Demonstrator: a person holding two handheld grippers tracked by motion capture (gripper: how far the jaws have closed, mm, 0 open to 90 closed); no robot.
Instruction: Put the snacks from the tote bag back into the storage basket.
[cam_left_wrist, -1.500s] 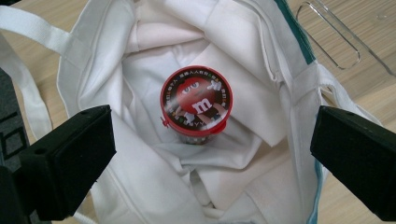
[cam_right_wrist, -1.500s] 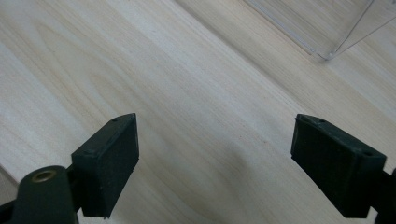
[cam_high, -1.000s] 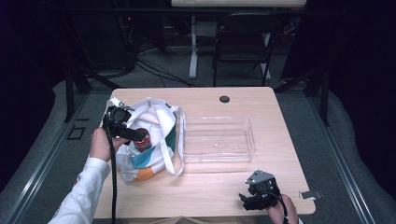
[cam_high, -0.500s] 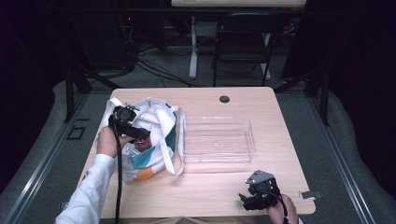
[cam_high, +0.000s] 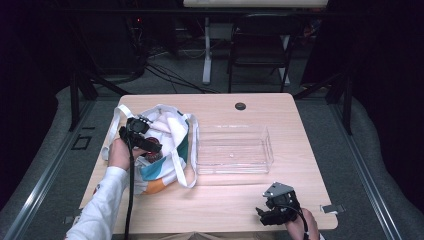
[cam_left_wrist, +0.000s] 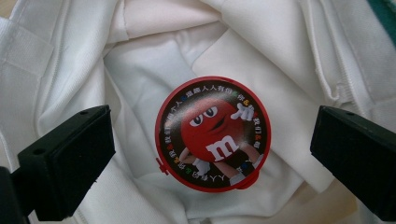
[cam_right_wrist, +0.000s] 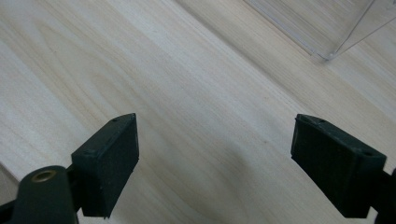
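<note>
**Reaching into the white bag**

The left gripper (cam_left_wrist: 212, 154) hung over the bag (cam_high: 167, 135), its jaws spread wide on both sides of a round red candy tin (cam_left_wrist: 212, 134), not touching it. The right gripper (cam_right_wrist: 229, 163) stayed low above the table (cam_high: 225, 200), jaws wide apart, holding nothing, near the clear box (cam_high: 232, 150).

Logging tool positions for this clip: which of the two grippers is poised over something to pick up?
The left gripper, jaws open on either side of the round red candy tin in the white bag. The right gripper faces bare table.
</note>
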